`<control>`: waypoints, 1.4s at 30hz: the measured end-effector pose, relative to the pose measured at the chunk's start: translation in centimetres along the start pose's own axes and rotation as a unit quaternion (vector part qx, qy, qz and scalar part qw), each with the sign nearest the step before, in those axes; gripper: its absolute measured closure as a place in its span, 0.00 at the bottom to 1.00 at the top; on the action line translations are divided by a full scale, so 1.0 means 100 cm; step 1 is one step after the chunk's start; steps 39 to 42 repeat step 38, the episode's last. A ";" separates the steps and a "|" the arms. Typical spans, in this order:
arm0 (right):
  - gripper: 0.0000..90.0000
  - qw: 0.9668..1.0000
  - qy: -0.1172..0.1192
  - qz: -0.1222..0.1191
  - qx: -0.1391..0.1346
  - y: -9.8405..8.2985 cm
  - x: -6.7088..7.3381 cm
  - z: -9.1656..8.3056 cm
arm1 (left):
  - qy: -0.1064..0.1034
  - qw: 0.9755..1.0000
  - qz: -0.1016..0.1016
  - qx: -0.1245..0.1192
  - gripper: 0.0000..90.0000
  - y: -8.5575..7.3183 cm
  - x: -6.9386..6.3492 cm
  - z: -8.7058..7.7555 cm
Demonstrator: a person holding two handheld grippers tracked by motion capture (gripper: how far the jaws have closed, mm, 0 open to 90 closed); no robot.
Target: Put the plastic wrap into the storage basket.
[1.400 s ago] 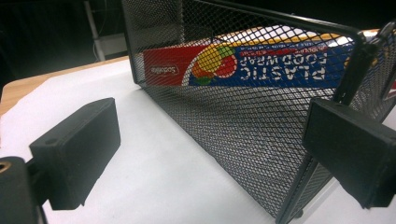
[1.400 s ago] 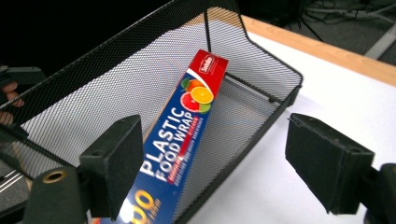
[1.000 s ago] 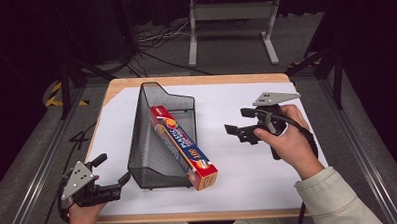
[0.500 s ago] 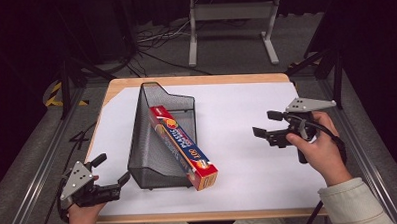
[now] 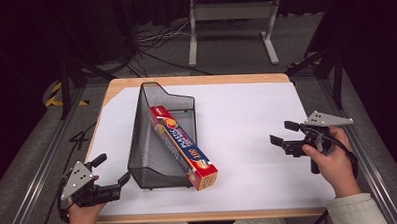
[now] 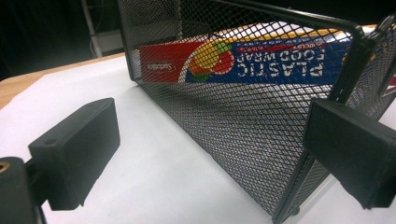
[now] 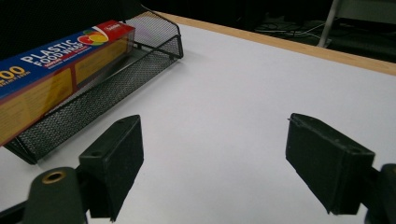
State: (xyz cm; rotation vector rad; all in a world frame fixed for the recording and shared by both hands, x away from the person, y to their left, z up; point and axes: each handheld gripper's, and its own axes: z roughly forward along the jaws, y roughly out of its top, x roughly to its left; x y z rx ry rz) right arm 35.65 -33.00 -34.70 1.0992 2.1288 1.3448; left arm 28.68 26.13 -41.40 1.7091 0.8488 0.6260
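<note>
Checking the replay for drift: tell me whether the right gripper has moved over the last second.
Yes. In the high view the right gripper has moved away from the plastic wrap box toward the table's right edge, jaws open.

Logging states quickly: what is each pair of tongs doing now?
Left tongs: open, holding nothing, beside the mesh basket.
Right tongs: open, holding nothing.

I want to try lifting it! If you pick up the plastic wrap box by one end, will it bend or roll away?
Probably not. The plastic wrap box looks like stiff cardboard with flat sides, so it should stay straight and not roll. It seems light. It leans in the mesh basket with one end poking out, so lifting that end might nudge the basket.
</note>
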 end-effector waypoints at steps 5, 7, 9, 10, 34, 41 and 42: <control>0.21 1.000 -0.005 0.006 -0.003 -0.017 -0.006 0.000 | 0.000 1.000 0.000 0.000 0.05 0.000 0.000 0.000; 0.20 1.000 -0.013 0.003 -0.003 -0.023 -0.008 0.001 | 0.001 1.000 -0.001 0.001 0.05 0.000 0.001 0.000; 0.20 1.000 -0.017 0.003 0.002 -0.029 -0.012 0.002 | 0.001 1.000 -0.001 0.001 0.05 -0.001 0.001 0.000; 0.20 1.000 -0.017 0.003 0.002 -0.029 -0.012 0.002 | 0.001 1.000 -0.001 0.001 0.05 -0.001 0.001 0.000; 0.20 0.999 -0.033 -0.014 -0.009 -0.096 -0.012 0.011 | -0.020 0.999 -0.024 0.015 0.04 -0.003 0.005 0.005; 0.20 0.999 -0.034 -0.017 -0.017 -0.094 -0.013 0.010 | -0.023 0.999 -0.025 0.020 0.04 -0.004 0.005 0.006; 0.20 0.999 -0.034 -0.017 -0.017 -0.094 -0.013 0.010 | -0.023 0.999 -0.025 0.020 0.04 -0.004 0.005 0.006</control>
